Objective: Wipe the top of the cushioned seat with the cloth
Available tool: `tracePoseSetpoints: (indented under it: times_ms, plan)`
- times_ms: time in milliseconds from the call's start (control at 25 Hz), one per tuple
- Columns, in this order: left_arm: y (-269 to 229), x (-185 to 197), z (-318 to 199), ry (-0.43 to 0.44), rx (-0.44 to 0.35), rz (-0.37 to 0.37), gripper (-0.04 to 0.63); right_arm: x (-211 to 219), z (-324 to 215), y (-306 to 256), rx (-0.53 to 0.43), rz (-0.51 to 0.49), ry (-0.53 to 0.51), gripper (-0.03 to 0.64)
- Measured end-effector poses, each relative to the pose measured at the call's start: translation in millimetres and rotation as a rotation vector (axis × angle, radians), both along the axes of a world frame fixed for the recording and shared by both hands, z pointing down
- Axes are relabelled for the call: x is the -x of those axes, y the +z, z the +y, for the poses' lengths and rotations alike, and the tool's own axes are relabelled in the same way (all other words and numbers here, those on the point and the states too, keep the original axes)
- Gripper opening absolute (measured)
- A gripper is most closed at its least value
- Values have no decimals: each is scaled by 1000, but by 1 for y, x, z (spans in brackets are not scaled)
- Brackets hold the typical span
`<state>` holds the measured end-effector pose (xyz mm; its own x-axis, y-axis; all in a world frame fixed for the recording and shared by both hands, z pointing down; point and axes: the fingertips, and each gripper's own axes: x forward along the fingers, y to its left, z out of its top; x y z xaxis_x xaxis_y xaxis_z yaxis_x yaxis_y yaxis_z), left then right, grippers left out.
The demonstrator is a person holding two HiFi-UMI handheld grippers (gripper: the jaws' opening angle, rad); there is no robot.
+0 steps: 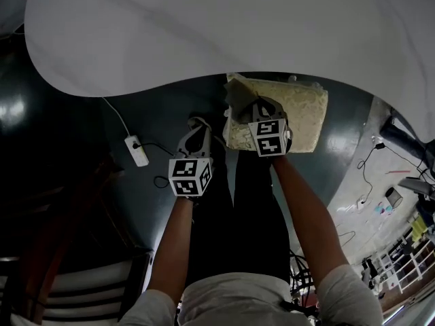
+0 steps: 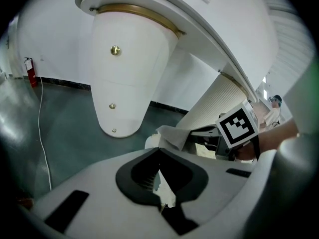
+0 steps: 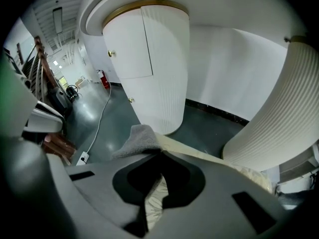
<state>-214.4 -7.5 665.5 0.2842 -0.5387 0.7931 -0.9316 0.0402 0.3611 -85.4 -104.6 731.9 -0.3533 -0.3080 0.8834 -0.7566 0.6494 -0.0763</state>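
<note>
The cushioned seat (image 1: 299, 111) has a cream patterned top and stands on the dark floor just under the white table's edge. A grey cloth (image 1: 238, 95) lies over its near left corner. My right gripper (image 1: 253, 107) is shut on the cloth (image 3: 135, 139), which sticks out to the left past the jaws, with the seat's top (image 3: 249, 172) beneath. In the left gripper view the cloth (image 2: 172, 135) hangs from the right gripper (image 2: 209, 143). My left gripper (image 1: 198, 123) hovers over the floor left of the seat, shut on nothing (image 2: 160, 172).
A big white table top (image 1: 224, 26) fills the far side, on white pedestals (image 2: 124, 78) (image 3: 152, 63) and a ribbed one (image 3: 279, 123). A power strip (image 1: 137, 150) with a white cable lies on the floor at left. A chair (image 1: 81, 284) stands near left.
</note>
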Motion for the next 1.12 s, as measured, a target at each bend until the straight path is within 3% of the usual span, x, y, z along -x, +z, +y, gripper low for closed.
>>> tracePoseSetpoints:
  times_ms: [1120]
  plan:
    - [-4, -131, -61, 143, 6, 4, 14, -127, -41, 1, 15, 0, 91, 14]
